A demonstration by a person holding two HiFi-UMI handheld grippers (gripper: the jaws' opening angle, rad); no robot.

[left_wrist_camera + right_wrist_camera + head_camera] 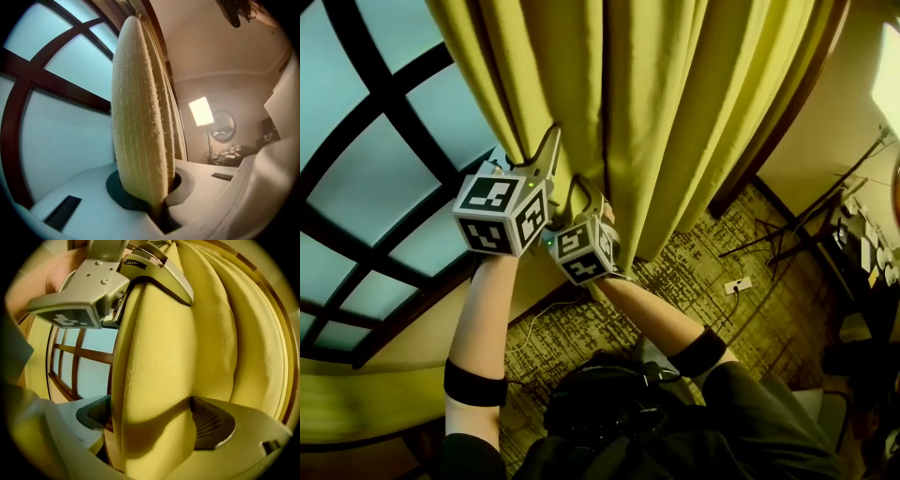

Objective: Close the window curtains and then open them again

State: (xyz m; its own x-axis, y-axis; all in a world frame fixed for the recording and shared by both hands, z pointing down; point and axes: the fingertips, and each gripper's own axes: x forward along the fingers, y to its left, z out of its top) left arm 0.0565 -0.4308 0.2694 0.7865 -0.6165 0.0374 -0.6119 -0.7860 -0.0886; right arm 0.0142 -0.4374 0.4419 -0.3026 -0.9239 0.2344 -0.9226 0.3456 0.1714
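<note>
At window (366,187), one curtain (675,112); left hand-held gripper (547,148) pinching fold (140,117); right hand-held gripper (598,204) wide around fold.

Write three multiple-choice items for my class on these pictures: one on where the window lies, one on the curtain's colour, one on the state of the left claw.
1. In the head view, on which side of the curtain is the window?
A left; B right; C below.
2. What colour is the curtain?
A blue; B yellow-green; C red.
3. The left claw is:
A wide open; B holding a cup; C shut on the curtain.

Key:
1 A, the glass shows left of the curtain.
2 B, the head view shows it as yellow-green.
3 C, the left gripper view shows its jaws pinching a fold.
</note>
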